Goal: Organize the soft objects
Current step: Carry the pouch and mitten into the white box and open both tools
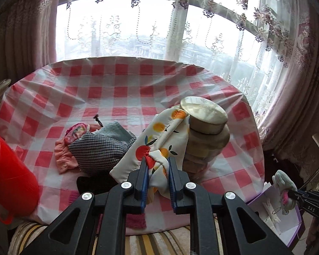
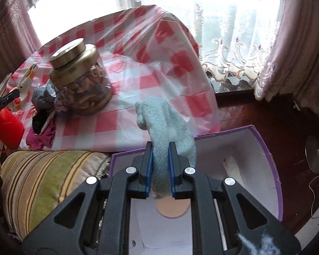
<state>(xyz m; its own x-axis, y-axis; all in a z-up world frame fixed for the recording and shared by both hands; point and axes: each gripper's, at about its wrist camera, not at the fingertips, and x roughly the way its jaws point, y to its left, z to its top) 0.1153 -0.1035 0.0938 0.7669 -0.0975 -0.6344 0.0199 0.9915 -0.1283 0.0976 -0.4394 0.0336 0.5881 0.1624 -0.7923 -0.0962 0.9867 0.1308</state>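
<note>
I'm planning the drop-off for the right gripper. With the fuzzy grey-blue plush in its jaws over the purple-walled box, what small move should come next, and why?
Probably lower it a little, then open. The right gripper is shut on the fuzzy grey-blue plush, which hangs above the white floor of the purple-walled box, so a short descent should land it inside.

Red-checked table [image 1: 108, 89]: glass jar [image 2: 83, 80], heap of small clothes [image 1: 95, 148], red container [image 1: 8, 170].

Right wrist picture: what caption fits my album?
Right gripper pinches a fuzzy grey toy above the purple box.
</note>
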